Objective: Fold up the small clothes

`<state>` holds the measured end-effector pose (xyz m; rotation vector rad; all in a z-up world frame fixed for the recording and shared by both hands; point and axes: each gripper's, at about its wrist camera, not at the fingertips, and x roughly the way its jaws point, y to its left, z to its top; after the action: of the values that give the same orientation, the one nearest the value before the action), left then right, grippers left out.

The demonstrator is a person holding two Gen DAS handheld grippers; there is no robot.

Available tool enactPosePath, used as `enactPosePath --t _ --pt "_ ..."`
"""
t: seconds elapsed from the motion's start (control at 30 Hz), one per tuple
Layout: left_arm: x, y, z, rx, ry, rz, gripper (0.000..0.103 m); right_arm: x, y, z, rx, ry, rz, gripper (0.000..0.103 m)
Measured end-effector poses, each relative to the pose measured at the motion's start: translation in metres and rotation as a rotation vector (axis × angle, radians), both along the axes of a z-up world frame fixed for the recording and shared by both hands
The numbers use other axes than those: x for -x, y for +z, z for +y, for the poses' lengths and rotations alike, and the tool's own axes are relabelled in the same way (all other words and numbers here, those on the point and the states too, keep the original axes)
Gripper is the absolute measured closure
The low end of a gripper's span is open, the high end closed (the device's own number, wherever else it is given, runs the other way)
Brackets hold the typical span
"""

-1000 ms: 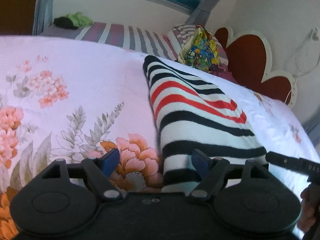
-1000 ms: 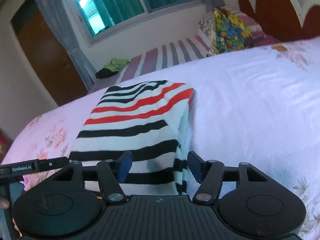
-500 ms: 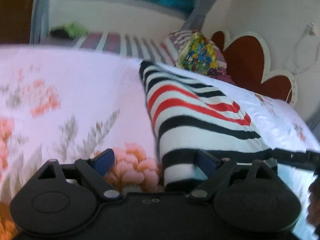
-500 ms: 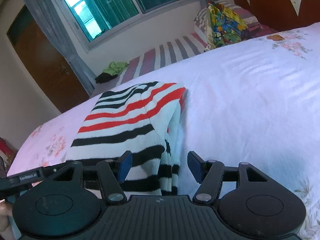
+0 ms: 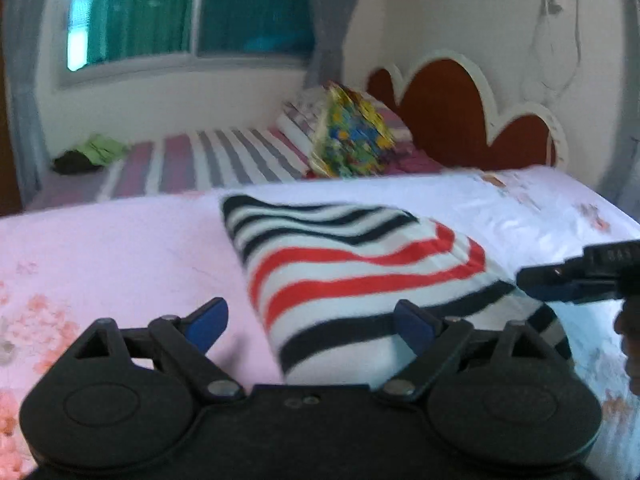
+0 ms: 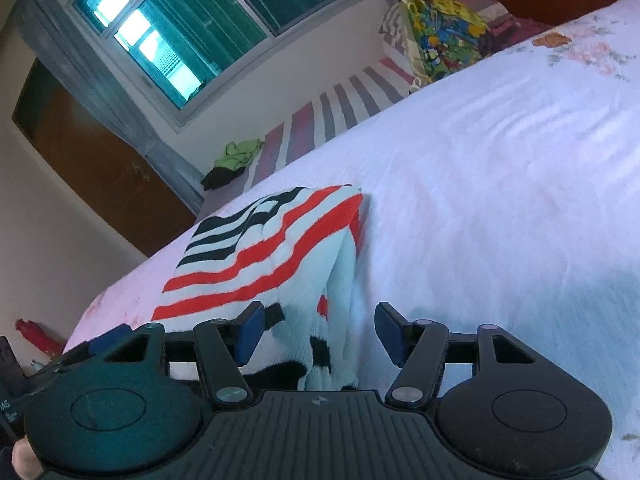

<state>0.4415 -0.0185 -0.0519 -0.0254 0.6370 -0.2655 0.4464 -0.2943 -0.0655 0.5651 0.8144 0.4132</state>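
Folded striped garment [image 5: 360, 280] lying on floral bedsheet [image 5: 112, 256], centre of left wrist frame; black, white and red bands, folded edges stacked at its near end. Same garment at centre-left of right wrist frame, layers visible along its right edge.

Left gripper [image 5: 310, 326] low in frame, jaws wide, just been opening; near left corner of garment between the blue pads, no pad pressing on cloth. Left pad over bare sheet, right pad over a black band.

Right gripper [image 6: 316, 336] bottom centre of its frame, jaws moderately apart, near right corner of garment between pads, no visible squeeze. Tip of that gripper also at right edge of left wrist frame, beside garment's right edge.

Background, upper part of both frames: window [image 6: 224, 20] with green curtain, striped mattress [image 5: 200, 160], colourful bag [image 5: 352, 132], red scalloped headboard [image 5: 460, 120], green cloth [image 6: 238, 152]. Left wrist view motion-blurred.
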Motion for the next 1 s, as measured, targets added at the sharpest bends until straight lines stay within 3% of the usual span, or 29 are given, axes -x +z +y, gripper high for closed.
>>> enactPosePath --t 0.13,0.33,0.47,0.57,1.0 --pt "-0.014 -0.013 0.004 0.081 0.005 0.089 0.014 -0.002 -0.002 0.000 0.001 0.023 0.010 0.041" --pt "-0.033 -0.029 0.025 0.284 0.016 0.248 0.014 -0.008 -0.013 0.003 -0.017 0.068 0.038 0.041" --pt "-0.043 -0.037 0.033 0.382 -0.008 0.333 0.016 -0.016 -0.026 -0.011 -0.130 0.045 0.097 0.041" --pt "-0.046 -0.040 0.032 0.384 -0.016 0.354 0.015 -0.021 -0.033 -0.016 -0.191 0.047 0.131 0.041" --pt "-0.065 -0.043 0.030 0.411 -0.084 0.426 0.017 -0.037 -0.031 -0.001 -0.205 0.093 0.160 0.042"
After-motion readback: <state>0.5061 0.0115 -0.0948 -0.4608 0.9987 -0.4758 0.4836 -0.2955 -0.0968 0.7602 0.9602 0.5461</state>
